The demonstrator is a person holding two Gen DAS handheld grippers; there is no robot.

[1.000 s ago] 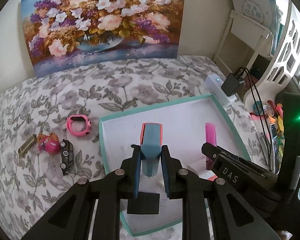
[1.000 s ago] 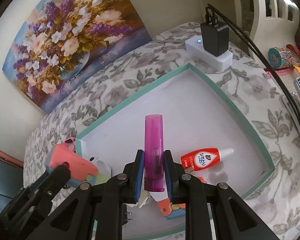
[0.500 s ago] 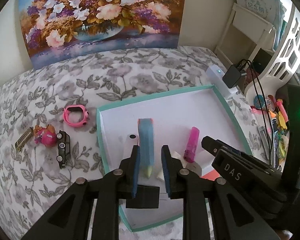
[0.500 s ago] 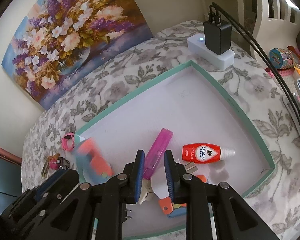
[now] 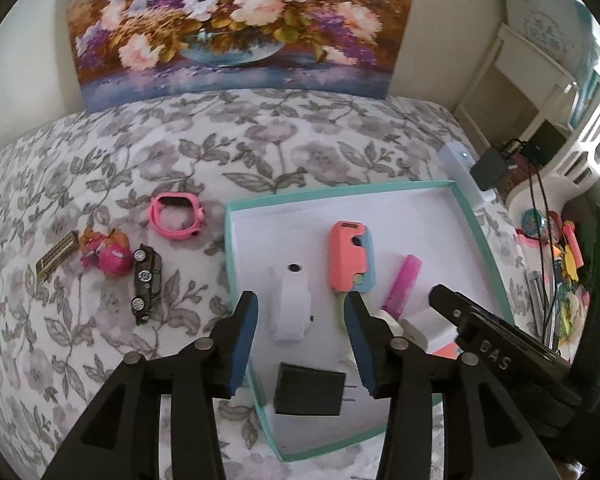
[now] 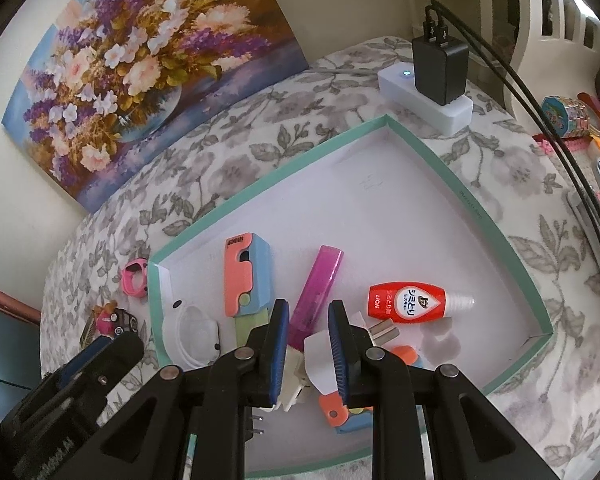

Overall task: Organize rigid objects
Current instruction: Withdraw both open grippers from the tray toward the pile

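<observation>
a flower painting (image 5: pixel 236 20) leans behind the floral bed (image 5: pixel 260 148). the tray (image 5: pixel 485 232) gathers the stapler (image 5: pixel 350 256) and pink tube (image 5: pixel 402 286); both left tongs (image 5: pixel 302 340) and right tongs (image 6: pixel 308 354) gape empty above it. the watch (image 5: pixel 176 216) and car (image 5: pixel 145 282) wait outside, likely next.

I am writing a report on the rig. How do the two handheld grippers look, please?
Both the left gripper and the right gripper have black plastic arms with silver rivets and blue ribbed pads. Seen from the left, the right one carries white letters "DAS" and a green light.
</observation>
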